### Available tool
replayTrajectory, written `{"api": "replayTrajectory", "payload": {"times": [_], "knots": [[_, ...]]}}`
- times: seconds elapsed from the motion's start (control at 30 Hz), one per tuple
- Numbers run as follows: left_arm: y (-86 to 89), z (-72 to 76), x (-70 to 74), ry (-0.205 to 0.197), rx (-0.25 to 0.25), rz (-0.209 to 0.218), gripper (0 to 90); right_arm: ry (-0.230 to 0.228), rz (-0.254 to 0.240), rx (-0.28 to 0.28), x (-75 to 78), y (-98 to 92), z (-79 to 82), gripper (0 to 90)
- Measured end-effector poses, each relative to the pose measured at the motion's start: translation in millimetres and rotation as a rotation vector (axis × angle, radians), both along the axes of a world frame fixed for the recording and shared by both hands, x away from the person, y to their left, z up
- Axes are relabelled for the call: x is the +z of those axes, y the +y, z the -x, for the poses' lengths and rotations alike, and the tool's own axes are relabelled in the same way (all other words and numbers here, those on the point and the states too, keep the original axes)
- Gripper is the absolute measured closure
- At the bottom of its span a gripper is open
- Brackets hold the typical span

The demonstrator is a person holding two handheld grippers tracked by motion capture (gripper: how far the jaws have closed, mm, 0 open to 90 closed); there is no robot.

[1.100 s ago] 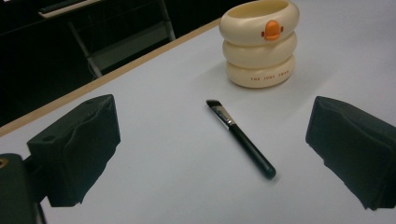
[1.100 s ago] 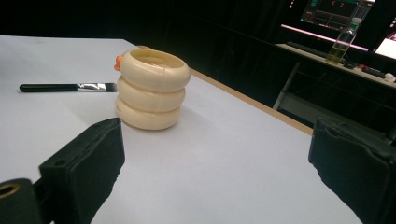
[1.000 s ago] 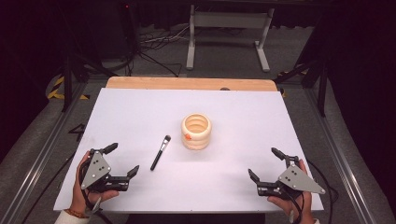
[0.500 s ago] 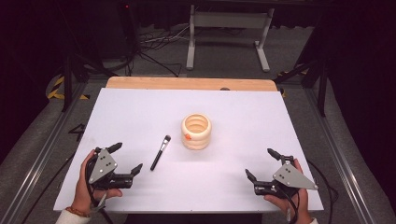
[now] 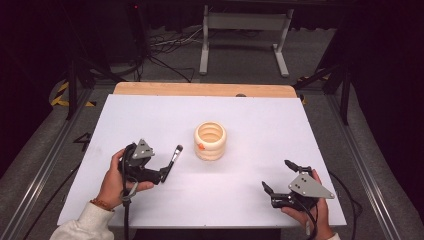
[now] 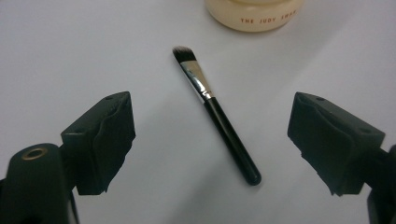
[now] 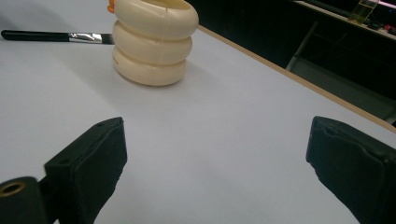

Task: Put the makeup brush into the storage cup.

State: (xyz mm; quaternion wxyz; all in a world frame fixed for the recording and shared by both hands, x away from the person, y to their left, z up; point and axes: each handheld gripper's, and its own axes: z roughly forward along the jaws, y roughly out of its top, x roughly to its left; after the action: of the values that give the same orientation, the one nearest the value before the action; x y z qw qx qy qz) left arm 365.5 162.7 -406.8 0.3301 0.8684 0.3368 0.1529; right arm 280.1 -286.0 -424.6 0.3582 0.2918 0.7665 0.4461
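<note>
A black-handled makeup brush [image 5: 172, 158] lies on the white table [image 5: 260, 120], bristles pointing away from me, just left of a cream ribbed cup [image 5: 210, 141]. My left gripper [image 5: 166, 169] is down at the brush's handle end. In the left gripper view its jaws stand wide open on either side of the brush [image 6: 217, 116], not touching it, with the cup's base [image 6: 254, 11] beyond. My right gripper [image 5: 278, 175] hovers open and holding nothing near the front right edge. Its view shows the cup [image 7: 154, 42] and the brush [image 7: 46, 36] far ahead.
A wooden strip [image 5: 200, 89] runs along the table's far edge. Beyond it are a dark floor with cables [image 5: 160, 47] and a metal stand [image 5: 245, 22]. A small orange mark [image 5: 200, 146] sits on the cup's left side. A dark rail [image 5: 40, 170] borders the table's left side.
My left gripper has moved forward and to the right, from the front left corner up to the brush, so its jaws now straddle the handle. The right gripper has barely shifted.
</note>
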Motion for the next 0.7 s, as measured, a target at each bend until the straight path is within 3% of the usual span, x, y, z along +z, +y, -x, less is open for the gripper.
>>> {"api": "replayTrajectory", "payload": {"times": [0.17,0.27,0.3,0.33,0.53,0.6,0.7], "knots": [[-11.3,-24.6,-3.9,0.166,0.044,-0.016,20.0,0.014,0.007,0.007,-1.4,0.2,-0.9,6.5],[-20.9,-36.8,-7.2,0.233,0.039,-0.053,22.0,0.021,0.013,0.013,-2.2,1.1,-1.5,6.5],[-20.9,-36.8,-7.2,0.233,0.039,-0.053,22.9,0.024,0.013,0.014,-2.5,1.2,-1.8,6.5],[-27.2,-42.9,-9.9,0.259,0.052,-0.087,23.2,0.028,0.012,0.015,-2.8,1.4,-2.0,6.5],[-38.1,-60.9,-18.5,0.347,0.055,-0.150,30.6,0.035,0.029,0.021,-4.5,2.3,-2.8,6.8],[-41.6,-64.7,-20.8,0.354,0.074,-0.190,32.8,0.036,0.031,0.024,-4.7,2.6,-2.7,6.8],[-44.1,-69.2,-23.6,0.380,0.063,-0.217,38.3,0.034,0.037,0.025,-5.1,2.7,-2.7,6.9]]}}
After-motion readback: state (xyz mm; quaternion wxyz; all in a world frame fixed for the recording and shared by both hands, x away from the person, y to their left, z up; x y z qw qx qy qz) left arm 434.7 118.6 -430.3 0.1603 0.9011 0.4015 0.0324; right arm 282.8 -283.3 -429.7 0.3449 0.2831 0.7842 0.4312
